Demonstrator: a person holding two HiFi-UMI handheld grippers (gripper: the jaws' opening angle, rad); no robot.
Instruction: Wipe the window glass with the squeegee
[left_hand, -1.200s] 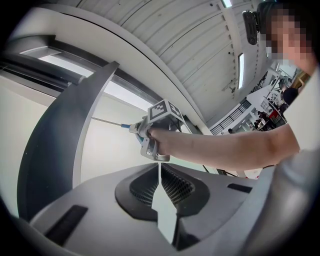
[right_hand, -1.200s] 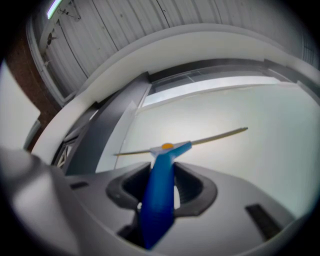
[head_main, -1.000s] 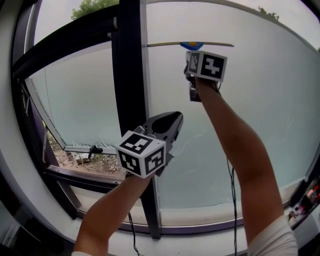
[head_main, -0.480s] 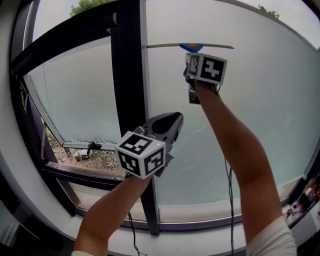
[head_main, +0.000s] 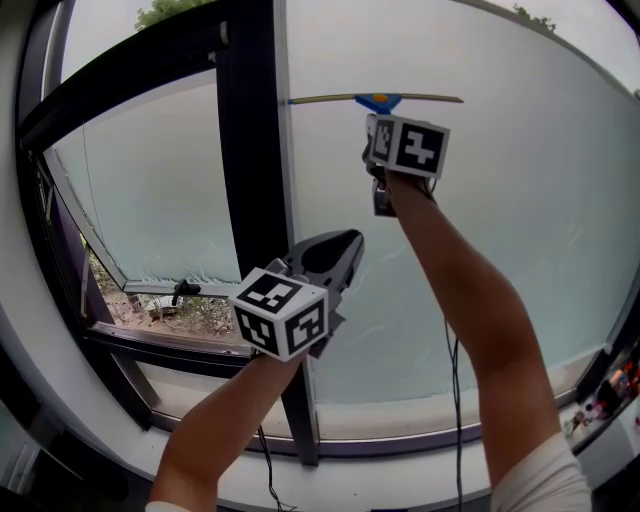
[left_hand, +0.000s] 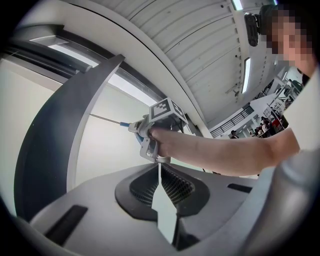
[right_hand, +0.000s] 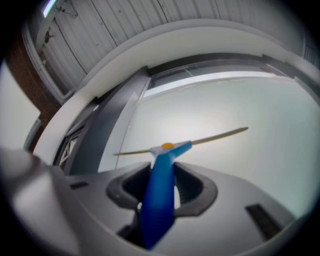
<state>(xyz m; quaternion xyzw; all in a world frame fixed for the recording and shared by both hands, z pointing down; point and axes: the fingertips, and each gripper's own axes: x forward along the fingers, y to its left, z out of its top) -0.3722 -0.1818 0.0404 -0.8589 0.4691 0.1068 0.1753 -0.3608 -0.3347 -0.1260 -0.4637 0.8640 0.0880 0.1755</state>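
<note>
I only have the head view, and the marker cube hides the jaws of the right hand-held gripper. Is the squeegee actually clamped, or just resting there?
Observer: Clamped. In the right gripper view, the right hand-held gripper has a jaw pressed against each side of the blue handle of the squeegee.
Operator: And the left one, is it carrying anything?
Observer: No. The left gripper view shows the left hand-held gripper shut, its jaws together with nothing between them.
</note>
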